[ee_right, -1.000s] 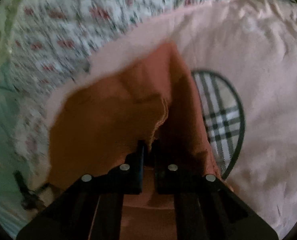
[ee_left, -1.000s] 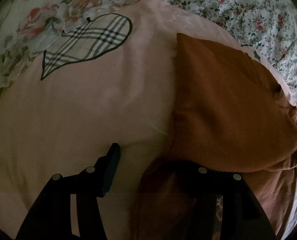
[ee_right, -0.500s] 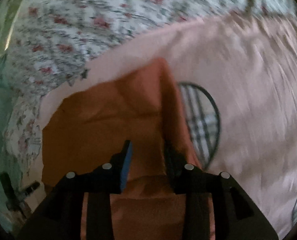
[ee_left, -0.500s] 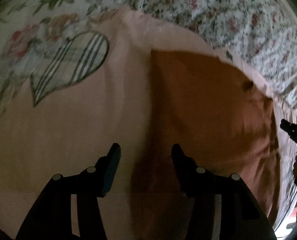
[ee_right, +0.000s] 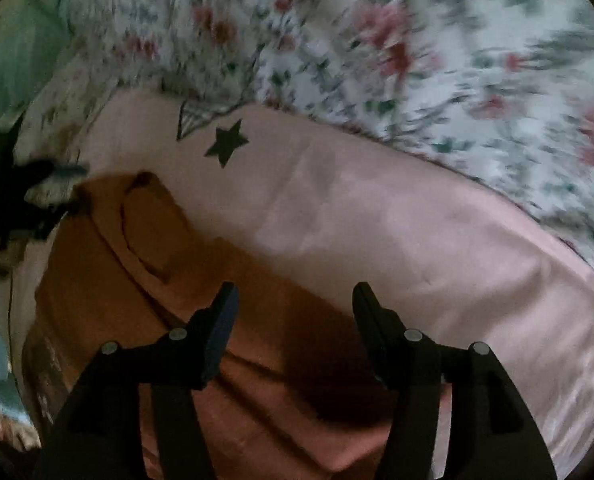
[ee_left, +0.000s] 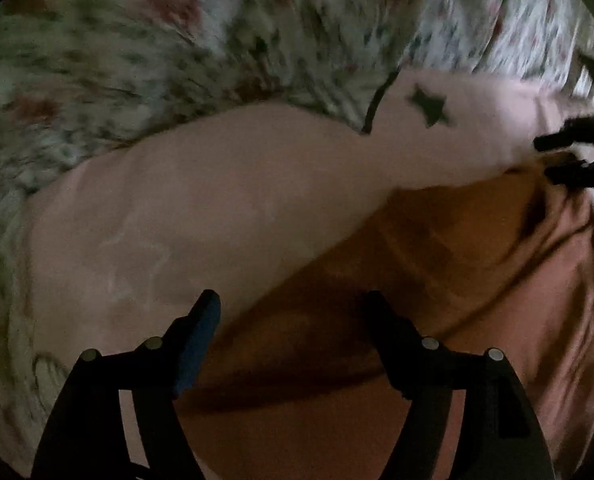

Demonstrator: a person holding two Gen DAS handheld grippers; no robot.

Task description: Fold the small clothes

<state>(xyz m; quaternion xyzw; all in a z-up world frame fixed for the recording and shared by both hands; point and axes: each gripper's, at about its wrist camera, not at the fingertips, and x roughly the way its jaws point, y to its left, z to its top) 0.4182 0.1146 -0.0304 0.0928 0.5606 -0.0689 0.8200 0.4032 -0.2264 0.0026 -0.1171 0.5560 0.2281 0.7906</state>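
The floral bedspread [ee_left: 201,40] is filling the far left and top of the left wrist view, smeared by blur; the pink sheet [ee_left: 217,200] is lying over it, with a black star [ee_left: 429,108] printed near its far edge; the left claw [ee_left: 291,304] is hanging above the seam where pink sheet is meeting the orange-brown garment [ee_left: 437,280]. Its jaws have just been opening wider, and nothing is sitting between them now; a second ago its right finger was buried under a fold of that cloth, so the fold has been let go. Further right, at the edge of this view, the other claw is showing only as a dark blurred shape.

In the right wrist view the garment [ee_right: 145,280] is lying flat on the left, on the pink sheet [ee_right: 377,220], its rounded neckline toward the star [ee_right: 227,140]; the right claw [ee_right: 295,300] is standing over the garment's nearer right part, jaws apart and empty. They have just been opening from a tight pinch on a raised edge of the cloth a second ago; that edge is now down.

Both claws releasing together is suggesting that one fold is laid and finished; the next job is probably finding a fresh edge for a further fold, though the blur is hiding how neat the garment's outline is.
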